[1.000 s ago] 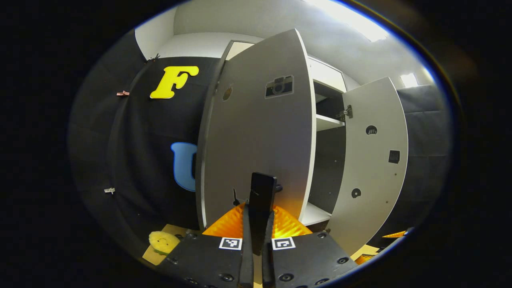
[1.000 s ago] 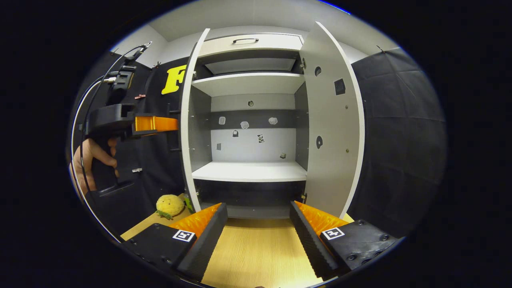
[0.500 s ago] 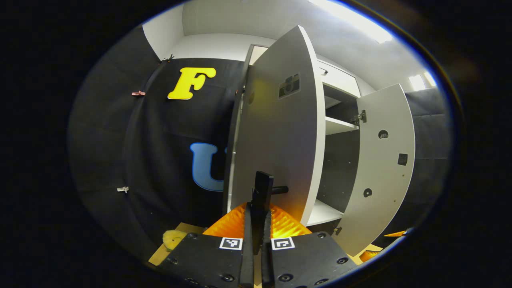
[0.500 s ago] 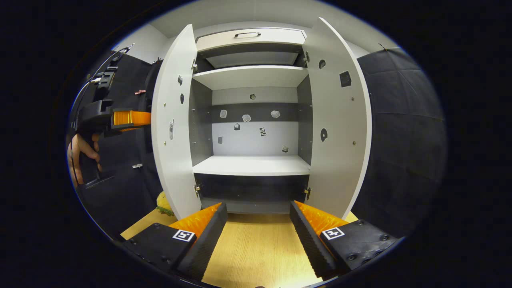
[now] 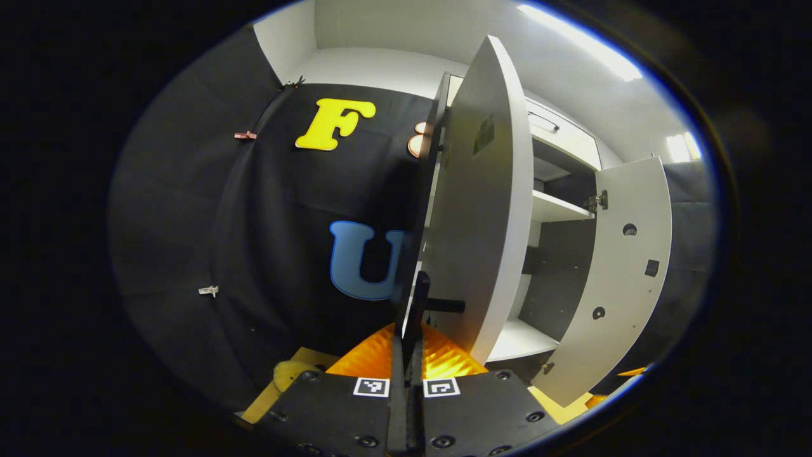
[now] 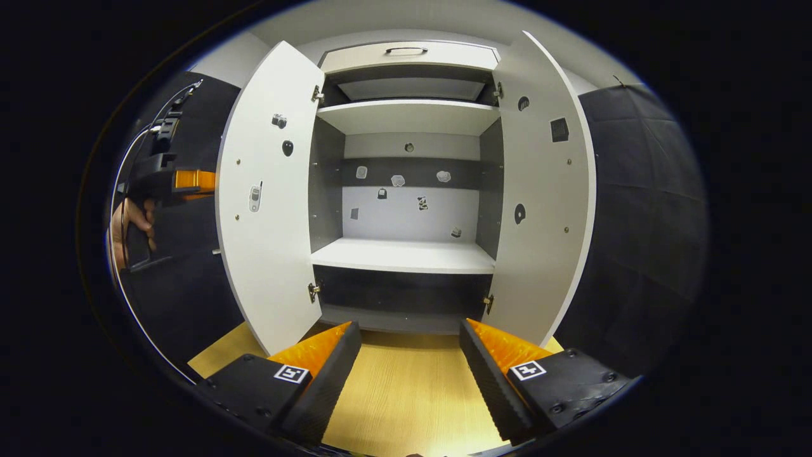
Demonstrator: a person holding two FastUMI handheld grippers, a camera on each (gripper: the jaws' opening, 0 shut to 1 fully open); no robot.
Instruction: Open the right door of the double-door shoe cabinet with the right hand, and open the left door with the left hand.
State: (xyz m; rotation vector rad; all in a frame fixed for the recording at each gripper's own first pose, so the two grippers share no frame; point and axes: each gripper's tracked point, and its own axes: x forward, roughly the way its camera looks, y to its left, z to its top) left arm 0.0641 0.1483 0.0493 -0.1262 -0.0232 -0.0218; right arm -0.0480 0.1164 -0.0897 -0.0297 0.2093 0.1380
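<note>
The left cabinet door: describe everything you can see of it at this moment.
The left door is a tall, flat panel, white to pale grey, looking like laminated board. It stands swung wide open, hinged to the cabinet at top and bottom. Its inner face carries small picture stickers and screw heads. In the left gripper view a dark bar handle juts from its outer face, and the left gripper is shut on that handle.

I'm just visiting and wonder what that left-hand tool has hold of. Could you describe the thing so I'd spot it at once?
Find the tall white shoe cabinet standing open against the black cloth. The left door swings wide, and on its outer face a slim dark handle stands off the panel on a short peg. The left gripper is shut on it; the right door has nothing gripping it.
</note>
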